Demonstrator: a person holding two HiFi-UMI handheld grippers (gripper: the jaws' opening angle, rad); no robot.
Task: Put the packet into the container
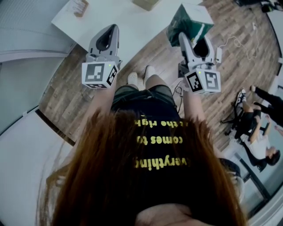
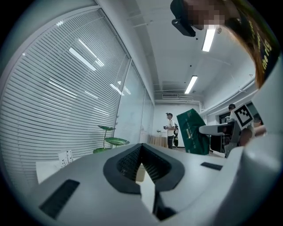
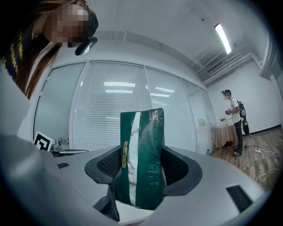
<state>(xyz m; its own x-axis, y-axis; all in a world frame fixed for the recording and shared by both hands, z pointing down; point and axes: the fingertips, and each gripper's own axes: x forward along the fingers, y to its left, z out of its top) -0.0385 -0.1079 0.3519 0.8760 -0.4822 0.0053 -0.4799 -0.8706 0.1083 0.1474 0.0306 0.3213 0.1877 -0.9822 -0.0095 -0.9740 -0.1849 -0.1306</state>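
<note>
In the head view my right gripper (image 1: 197,42) is held out in front of me, over the wood floor just off the white table (image 1: 128,26), shut on a dark green packet (image 1: 190,22). The right gripper view shows the packet (image 3: 148,145) standing upright between the black pads (image 3: 177,165), with a white strip down its face. My left gripper (image 1: 110,31) is at the same height to the left, over the table's edge. Its jaws (image 2: 141,148) meet at the tips with nothing between them. A tan box (image 1: 146,3) sits at the table's far edge, mostly cut off.
A small brown item (image 1: 79,6) lies on the table's far left. A white cable (image 1: 239,44) trails over the floor at the right. People sit by a chair (image 1: 258,141) at the right. Another person (image 3: 234,128) stands by a far table. Blinds (image 2: 66,101) cover the glass wall.
</note>
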